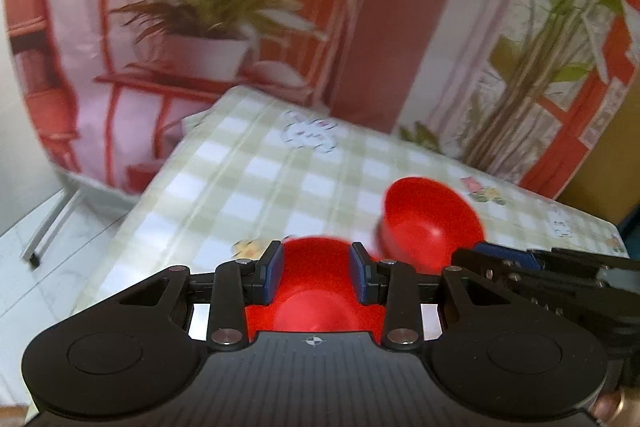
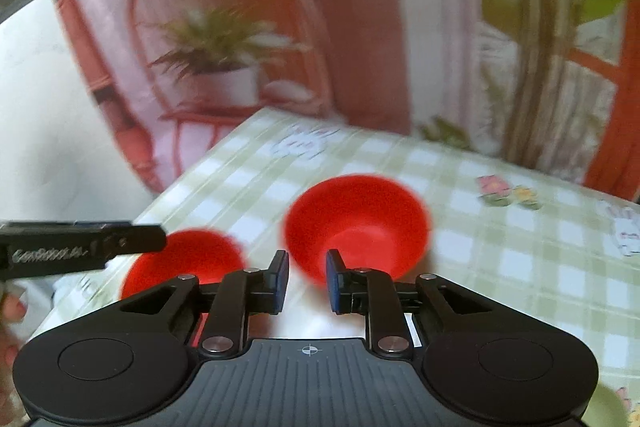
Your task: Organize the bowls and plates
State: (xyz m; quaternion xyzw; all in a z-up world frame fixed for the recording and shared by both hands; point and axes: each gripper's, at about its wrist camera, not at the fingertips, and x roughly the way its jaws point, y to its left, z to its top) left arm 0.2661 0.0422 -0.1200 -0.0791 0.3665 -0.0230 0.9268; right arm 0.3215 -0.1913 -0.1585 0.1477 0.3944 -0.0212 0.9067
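A: Where are the bowls?

B: Two smooth red plastic bowls sit on the green-checked tablecloth [image 2: 500, 247]. The nearer red bowl [image 1: 316, 291] lies under the left gripper [image 1: 316, 275], its jaws spread, gripping nothing. The farther red bowl [image 2: 356, 223] sits just ahead of the right gripper [image 2: 307, 281], also parted and empty.

A: Handling?

B: Probably light, stiff and slick. Pinch the thin rim.

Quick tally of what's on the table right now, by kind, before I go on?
Red bowls: 2, one near the left gripper and one ahead of the right gripper
Plates: 0 in view
Total: 2, on the checked tablecloth
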